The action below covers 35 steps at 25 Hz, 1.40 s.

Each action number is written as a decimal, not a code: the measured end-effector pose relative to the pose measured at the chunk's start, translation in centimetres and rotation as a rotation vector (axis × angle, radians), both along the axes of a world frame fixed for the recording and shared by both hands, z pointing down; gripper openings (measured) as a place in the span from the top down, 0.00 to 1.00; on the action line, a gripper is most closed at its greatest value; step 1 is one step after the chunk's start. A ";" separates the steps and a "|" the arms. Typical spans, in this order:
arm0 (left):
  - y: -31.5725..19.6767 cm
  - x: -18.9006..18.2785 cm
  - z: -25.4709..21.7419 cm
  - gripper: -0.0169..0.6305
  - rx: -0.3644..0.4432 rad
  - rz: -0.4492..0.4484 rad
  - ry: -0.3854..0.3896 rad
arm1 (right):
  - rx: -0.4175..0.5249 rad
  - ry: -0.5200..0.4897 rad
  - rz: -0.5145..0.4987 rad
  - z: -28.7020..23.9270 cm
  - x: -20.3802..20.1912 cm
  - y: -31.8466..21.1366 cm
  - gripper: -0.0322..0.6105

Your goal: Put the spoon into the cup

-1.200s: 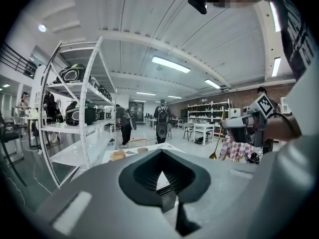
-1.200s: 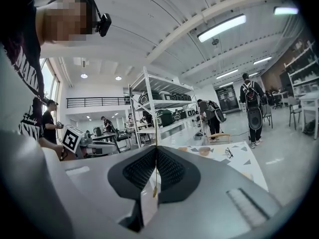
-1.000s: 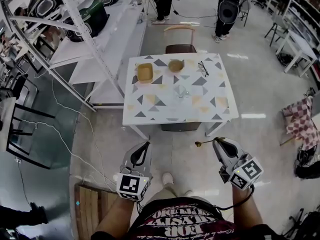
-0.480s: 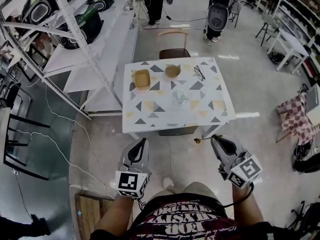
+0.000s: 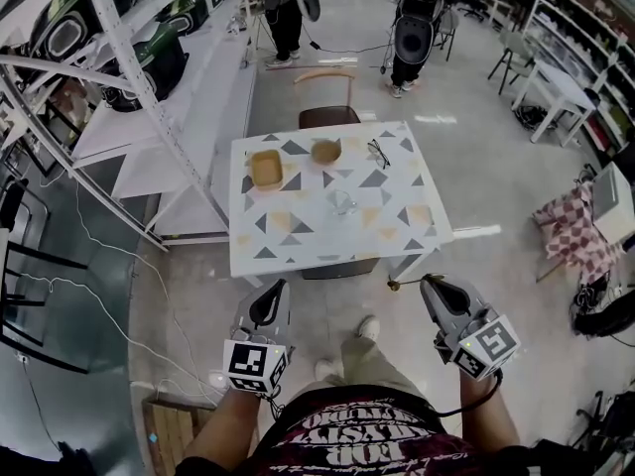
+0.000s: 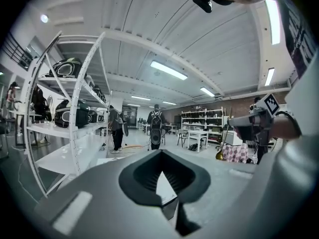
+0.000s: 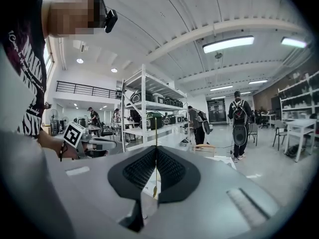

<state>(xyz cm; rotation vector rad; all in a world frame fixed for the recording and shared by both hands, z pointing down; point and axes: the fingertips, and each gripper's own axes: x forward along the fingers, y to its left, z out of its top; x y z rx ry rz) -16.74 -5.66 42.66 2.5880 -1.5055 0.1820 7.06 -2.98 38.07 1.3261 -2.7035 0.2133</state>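
Low in the frame, the person's left gripper (image 5: pixel 277 291) has its jaws closed on nothing. The right gripper (image 5: pixel 428 284) is clamped on a thin gold spoon (image 5: pixel 401 285) that juts out leftward. Farther up, mid-frame, a clear cup (image 5: pixel 342 203) stands on the patterned table (image 5: pixel 298 246), well apart from the spoon.

White square table (image 5: pixel 397 238) with grey and yellow triangles, on shiny grey floor (image 5: pixel 496 181). On top: square wooden bowl (image 5: pixel 265 168), round wooden bowl (image 5: pixel 325 151) beside it, black glasses (image 5: pixel 378 153) far right, clear glass cup (image 5: pixel 342 202) near middle.
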 end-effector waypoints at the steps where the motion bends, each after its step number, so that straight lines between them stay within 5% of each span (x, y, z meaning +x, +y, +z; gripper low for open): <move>1: -0.2 0.1 0.0 0.97 0.001 0.001 0.000 | 0.000 -0.002 0.005 0.1 0.2 -0.1 0.90; 35: -6.4 2.1 1.3 0.97 -0.026 -0.019 0.003 | -0.050 -0.012 -0.031 2.1 1.5 -7.3 0.90</move>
